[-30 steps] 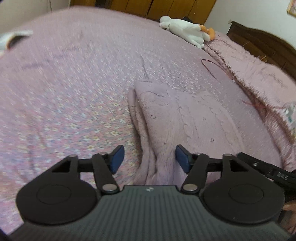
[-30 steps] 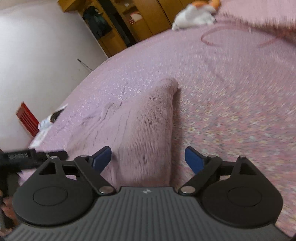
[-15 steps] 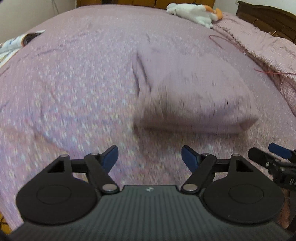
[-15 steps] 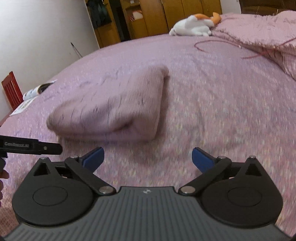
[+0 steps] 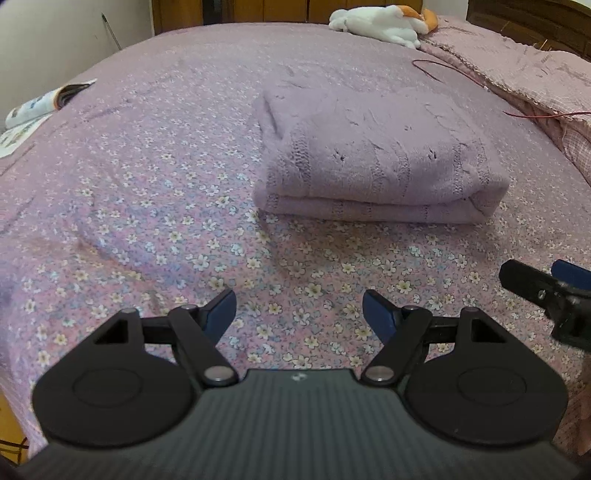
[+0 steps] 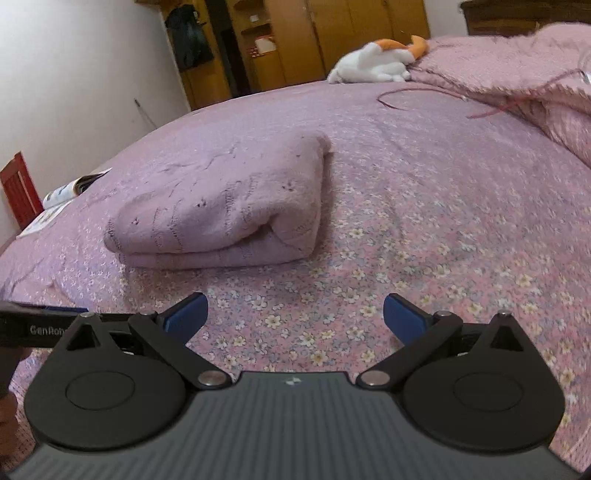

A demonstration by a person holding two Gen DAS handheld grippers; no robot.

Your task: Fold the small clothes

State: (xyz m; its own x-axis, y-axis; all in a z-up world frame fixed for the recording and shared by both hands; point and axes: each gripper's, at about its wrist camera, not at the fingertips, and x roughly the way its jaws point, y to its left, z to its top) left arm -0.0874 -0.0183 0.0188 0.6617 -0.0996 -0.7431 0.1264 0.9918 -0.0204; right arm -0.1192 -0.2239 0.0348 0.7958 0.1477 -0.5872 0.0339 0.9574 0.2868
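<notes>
A folded lilac knitted garment (image 5: 373, 162) lies flat on the flowered purple bedspread (image 5: 147, 192); it also shows in the right wrist view (image 6: 225, 206). My left gripper (image 5: 299, 310) is open and empty, hovering above the bedspread a short way in front of the garment. My right gripper (image 6: 295, 314) is open and empty, also pulled back from the garment. The right gripper's tip shows at the right edge of the left wrist view (image 5: 546, 288). Neither gripper touches the garment.
A white and orange plush toy (image 5: 380, 22) lies at the far end of the bed. A pink blanket (image 5: 524, 70) with a red cord (image 5: 454, 70) lies at the right. A magazine (image 5: 44, 103) sits at the left edge. Wooden wardrobes (image 6: 295, 40) stand behind.
Both grippers have drawn back from the folded garment, which lay between their fingers a second ago. The garment now rests alone on the bed.
</notes>
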